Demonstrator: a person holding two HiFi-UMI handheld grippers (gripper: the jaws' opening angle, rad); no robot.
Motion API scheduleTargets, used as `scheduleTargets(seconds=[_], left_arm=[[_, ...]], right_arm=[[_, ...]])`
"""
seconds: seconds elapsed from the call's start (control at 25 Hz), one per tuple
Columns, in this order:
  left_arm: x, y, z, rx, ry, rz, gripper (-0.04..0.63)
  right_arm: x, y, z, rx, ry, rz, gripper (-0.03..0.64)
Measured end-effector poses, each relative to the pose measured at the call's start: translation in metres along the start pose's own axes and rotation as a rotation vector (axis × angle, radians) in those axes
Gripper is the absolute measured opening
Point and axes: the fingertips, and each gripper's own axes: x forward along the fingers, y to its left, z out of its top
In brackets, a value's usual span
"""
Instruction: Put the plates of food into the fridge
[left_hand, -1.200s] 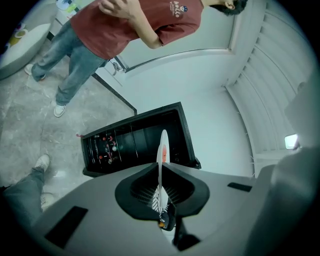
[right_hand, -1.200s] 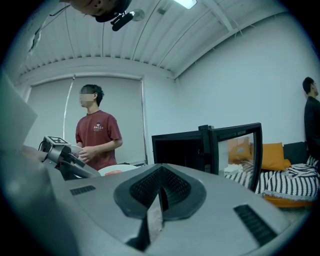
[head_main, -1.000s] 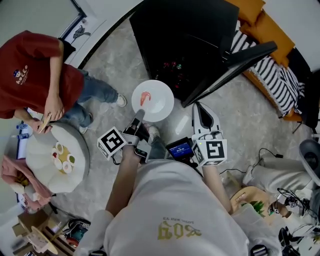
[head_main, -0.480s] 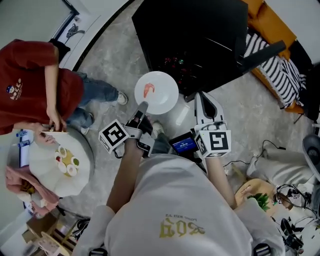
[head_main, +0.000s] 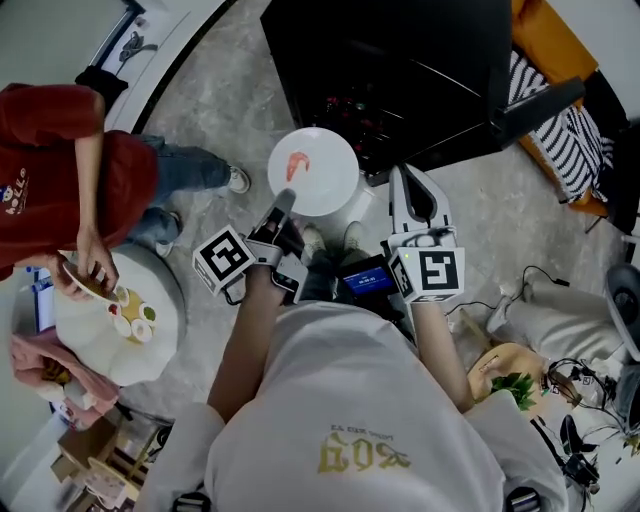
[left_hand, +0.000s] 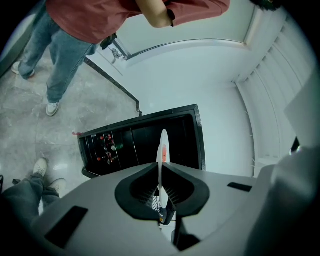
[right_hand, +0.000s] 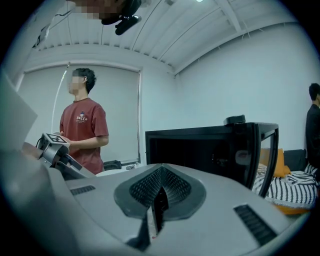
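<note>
Left gripper (head_main: 284, 207) clamped on the near rim of a white plate (head_main: 313, 170); in the left gripper view the plate (left_hand: 163, 150) sits edge-on between the closed jaws. Red piece of food (head_main: 296, 165) lies toward the plate's left edge. Plate is in the air, just in front of the open black fridge (head_main: 390, 60), not inside. Fridge door (head_main: 530, 105) swung open to the right. Right gripper (head_main: 407, 185) fully closed, nothing in it, beside the plate. Person in a red shirt (head_main: 60, 170) at a round white table (head_main: 90, 335) with small dishes (head_main: 132, 320) near its right edge.
</note>
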Motion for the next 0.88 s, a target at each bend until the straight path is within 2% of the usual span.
scheduleTargets(seconds=[0.52,0.88], left_arm=[[0.035,0.016,0.005,-0.031,-0.039,0.048,0.015],[0.038,0.033,0.002,-0.046,-0.051,0.044,0.015]], right_arm=[[0.025,-0.02,-0.024,0.012,0.044,0.067,0.009],[0.034,-0.013,-0.048,0.009,0.066,0.103,0.009]])
